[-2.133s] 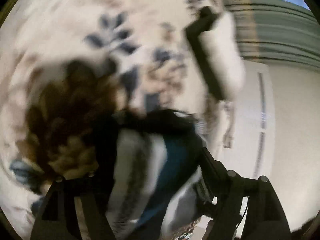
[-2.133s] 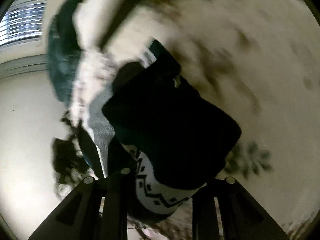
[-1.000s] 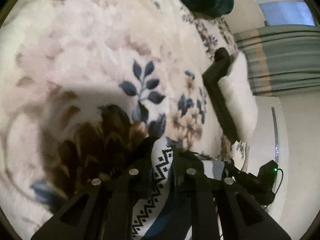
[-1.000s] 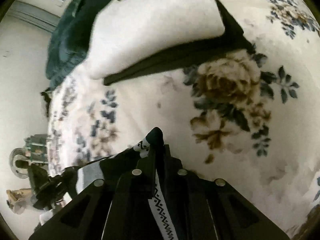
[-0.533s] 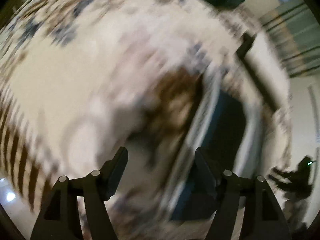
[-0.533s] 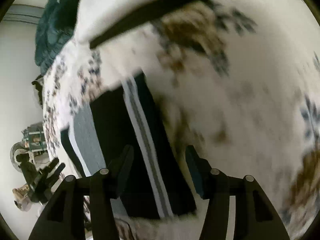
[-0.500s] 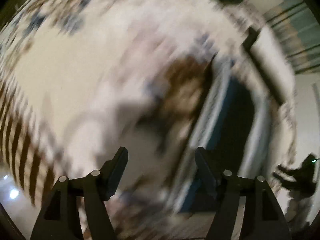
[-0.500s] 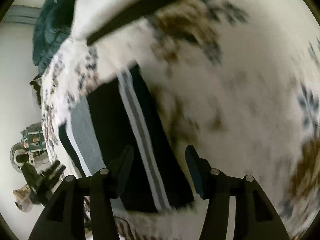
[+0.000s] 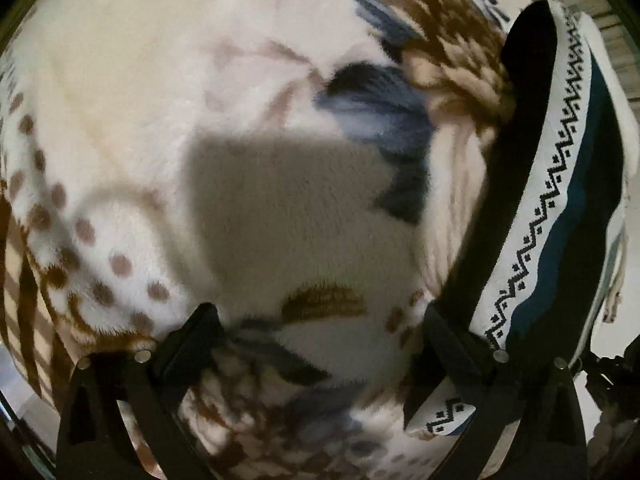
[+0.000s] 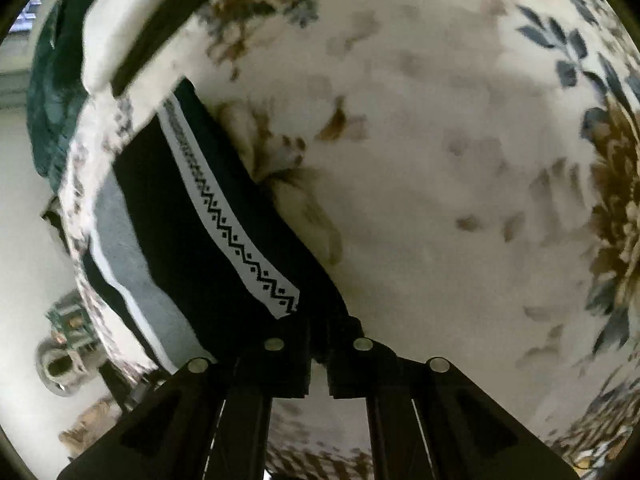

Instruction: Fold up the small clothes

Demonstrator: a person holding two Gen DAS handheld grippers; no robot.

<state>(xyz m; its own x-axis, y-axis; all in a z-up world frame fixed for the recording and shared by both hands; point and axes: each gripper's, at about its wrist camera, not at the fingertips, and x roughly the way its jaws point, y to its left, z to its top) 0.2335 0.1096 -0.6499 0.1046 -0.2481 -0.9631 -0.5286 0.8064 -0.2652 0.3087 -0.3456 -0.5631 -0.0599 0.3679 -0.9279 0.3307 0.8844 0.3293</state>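
A dark garment with a white zigzag band, a teal stripe and a grey stripe lies flat on the floral blanket. My right gripper is shut, and the garment's near corner runs straight into its closed tips. In the left wrist view the same garment stretches along the right side, its band passing under the right finger. My left gripper points down at the blanket, its jaws opening wide. Only blanket lies between its pads.
A white pillow with a dark edge lies beyond the garment, with a dark green quilt behind it. The bed's edge runs just past the garment on the left of the right wrist view, with floor clutter below.
A second ago both grippers were shut on the garment's band. Both then opened and moved over the laid-out garment. Now the left stands wide open beside it, the right shut at its corner.
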